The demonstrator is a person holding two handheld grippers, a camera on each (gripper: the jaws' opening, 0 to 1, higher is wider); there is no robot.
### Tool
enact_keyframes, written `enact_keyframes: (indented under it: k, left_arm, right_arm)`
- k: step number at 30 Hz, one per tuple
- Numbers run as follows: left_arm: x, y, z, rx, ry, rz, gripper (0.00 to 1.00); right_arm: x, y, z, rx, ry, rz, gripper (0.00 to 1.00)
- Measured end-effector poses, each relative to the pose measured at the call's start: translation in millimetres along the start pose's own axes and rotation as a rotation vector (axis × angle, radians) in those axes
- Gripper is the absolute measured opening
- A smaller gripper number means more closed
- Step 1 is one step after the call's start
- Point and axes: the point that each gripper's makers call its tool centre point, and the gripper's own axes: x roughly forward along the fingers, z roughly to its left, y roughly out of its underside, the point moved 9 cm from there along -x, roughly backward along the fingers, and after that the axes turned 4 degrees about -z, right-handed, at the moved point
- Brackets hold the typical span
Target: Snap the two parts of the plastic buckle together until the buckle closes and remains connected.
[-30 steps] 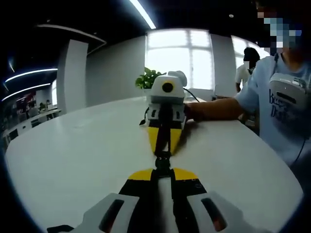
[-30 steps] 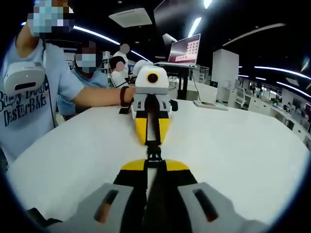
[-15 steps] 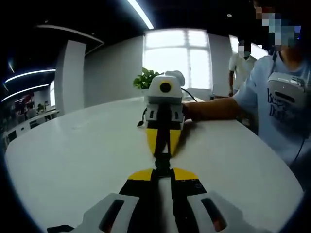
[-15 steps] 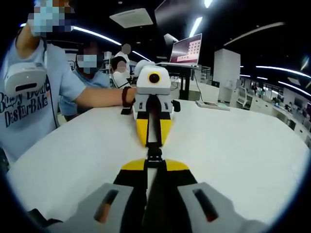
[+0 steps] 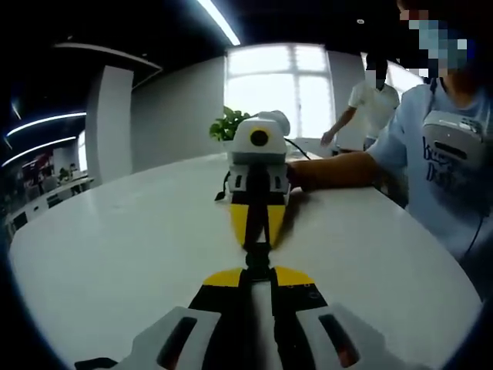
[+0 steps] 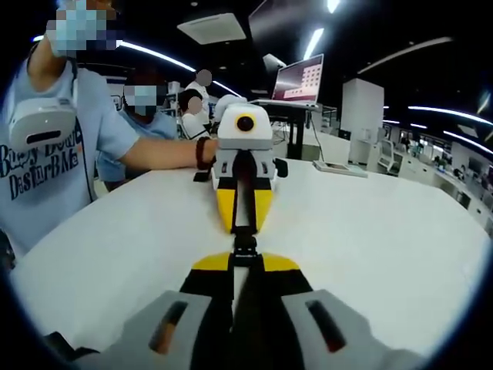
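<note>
You've got both the left gripper (image 5: 257, 271) and right gripper (image 6: 245, 262) pinched tight on opposite ends of the black buckle (image 6: 245, 248), held nose-to-nose just above the white table (image 6: 370, 223).

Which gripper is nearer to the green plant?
Right. The plant stands behind the right gripper; the left gripper is farther back, meeting it at the buckle.

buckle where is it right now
The black buckle sits mid-frame in both views, over the white table, pinched between the left tongs and the right tongs, which face each other tip to tip.
</note>
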Motion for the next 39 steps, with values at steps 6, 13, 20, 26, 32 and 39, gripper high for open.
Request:
enact_keyframes:
  k: [6,13,20,26,32,39]
  left_arm:
    - [-1,-0.3,-1.5,0.001,0.01,0.005,0.11]
    - [0,-1.0,-2.8,0.006,0.011,0.008,0.11]
    - [1,-1.6,-5.0,0.002,0.022,0.008,0.11]
    - [2,-1.7,-5.8,0.001,0.038,0.005,0.11]
    - [2,-1.9,-6.3,0.001,0.046,0.004,0.11]
    - [1,-1.7,-5.8,0.007,0.051,0.001,0.1]
  right_arm:
    - [1,-1.4,6,-0.004,-0.009,-0.003,0.11]
    - [-1,-1.4,5,-0.007,-0.012,-0.004,0.11]
    - [-3,-1.3,5,-0.01,-0.025,-0.004,0.11]
    - [-2,-1.9,10,-0.01,-0.041,-0.003,0.11]
    - [-2,-2.2,9,-0.007,-0.048,-0.003,0.1]
    - [0,-3.1,11,-0.016,-0.05,-0.004,0.1]
